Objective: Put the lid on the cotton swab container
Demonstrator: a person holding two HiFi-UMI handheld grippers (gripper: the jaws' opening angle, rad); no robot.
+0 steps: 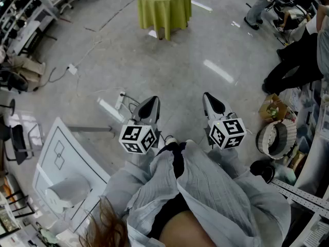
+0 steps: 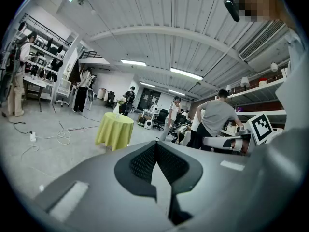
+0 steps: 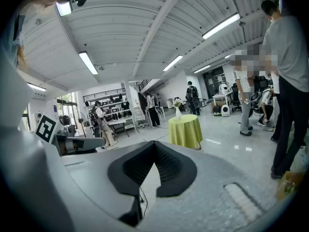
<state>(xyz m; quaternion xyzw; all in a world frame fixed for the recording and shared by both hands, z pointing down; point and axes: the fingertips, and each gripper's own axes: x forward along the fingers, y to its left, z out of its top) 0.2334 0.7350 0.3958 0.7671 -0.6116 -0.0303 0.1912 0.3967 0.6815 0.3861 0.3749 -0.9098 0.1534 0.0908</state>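
Head view, from the left: a white desk with thin outlines drawn on its top fills the lower left corner, and a pale rounded object rests on it. Just beyond its far edge a white power strip lies on the grey floor among loose cables. Next comes the left hand-held gripper, held over the floor and pointing away from the person, its marker cube toward the camera. The left gripper view shows the left hand-held gripper with its two dark ribbed jaws meeting at the tips and nothing between them. Farther off, near the top middle, stands a small round desk draped in yellow-green cloth. It also appears beyond the jaws in both gripper views. The right hand-held gripper is level with the left one and close beside it, also aimed outward over the floor. In the right gripper view the right hand-held gripper has its jaws pressed together at the tips and holds nothing. At the right edge a round woven basket sits on the floor, and a person in dark trousers stands behind it. No view lets me place the cotton swab container or its lid.
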